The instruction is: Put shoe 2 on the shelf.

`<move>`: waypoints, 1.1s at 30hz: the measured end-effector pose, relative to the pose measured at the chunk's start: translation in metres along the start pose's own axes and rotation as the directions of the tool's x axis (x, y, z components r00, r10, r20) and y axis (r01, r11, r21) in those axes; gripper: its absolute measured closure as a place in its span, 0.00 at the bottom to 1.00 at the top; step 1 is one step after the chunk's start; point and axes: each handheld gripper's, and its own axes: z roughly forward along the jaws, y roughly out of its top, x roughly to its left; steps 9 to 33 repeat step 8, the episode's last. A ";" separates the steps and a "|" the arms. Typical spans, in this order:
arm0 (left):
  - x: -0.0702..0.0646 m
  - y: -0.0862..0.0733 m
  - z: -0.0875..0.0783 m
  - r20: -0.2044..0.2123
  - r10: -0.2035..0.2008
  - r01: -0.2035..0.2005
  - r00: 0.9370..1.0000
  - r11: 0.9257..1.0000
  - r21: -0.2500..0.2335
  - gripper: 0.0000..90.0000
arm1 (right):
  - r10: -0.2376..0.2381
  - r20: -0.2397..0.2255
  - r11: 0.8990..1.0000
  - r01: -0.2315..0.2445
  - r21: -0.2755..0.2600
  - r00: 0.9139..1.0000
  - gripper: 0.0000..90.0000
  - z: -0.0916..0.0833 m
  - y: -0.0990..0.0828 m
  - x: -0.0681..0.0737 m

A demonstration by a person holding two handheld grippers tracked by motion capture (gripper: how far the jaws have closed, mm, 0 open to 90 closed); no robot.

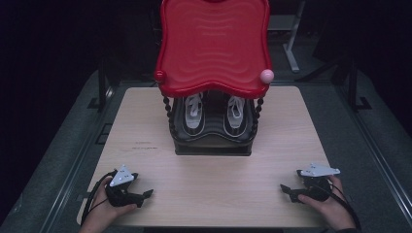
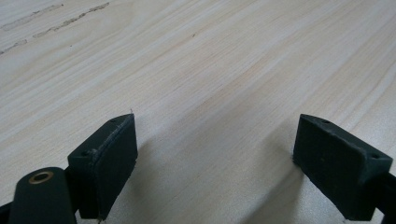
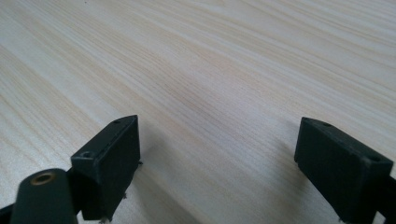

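1. The room around the bench [image 1: 214, 189] is dark; grey floor shows at the left and right edges of the high view, and a pale frame leg stands at the upper right.
2. The bench is a light wood-grain top filling the lower middle of the high view, bare along its near half, with a faint dark scuff line left of centre.
3. A red tray-like top [image 1: 214, 43] with a wavy rim stands on beaded black posts at the upper centre of the frame, over the far part of the bench; a pink ball [image 1: 266, 75] sits at its lower right corner.
4. Under the red top, on a black base, a pair of shoes [image 1: 214, 116] with white laces lies side by side with toes pointing toward the bottom of the frame, well apart from both grippers.
5. The left hand [image 1: 104, 213] enters at the lower left and holds the left gripper [image 1: 148, 193] low over the bench, pointing toward the frame's centre.
6. The right hand [image 1: 330, 206] enters at the lower right and holds the right gripper [image 1: 284, 188] low, pointing inward toward the left one.
7. In the left gripper view the fingers [image 2: 109, 161] stand wide apart with bare wood between them, holding nothing.
8. In the right gripper view the fingers [image 3: 112, 158] are likewise spread wide over bare wood, empty.
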 end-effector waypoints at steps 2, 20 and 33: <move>0.000 0.000 0.000 0.000 0.000 0.000 1.000 1.000 0.000 0.14 | 0.000 0.001 1.000 0.000 0.000 1.000 0.15 0.000 0.000 0.000; 0.000 0.000 0.000 -0.006 -0.006 0.006 1.000 1.000 -0.001 0.14 | 0.003 0.002 1.000 -0.003 0.002 1.000 0.14 0.000 0.000 0.000; 0.000 0.000 0.000 -0.006 -0.006 0.006 1.000 1.000 -0.001 0.14 | 0.003 0.002 1.000 -0.003 0.002 1.000 0.14 0.000 0.000 0.000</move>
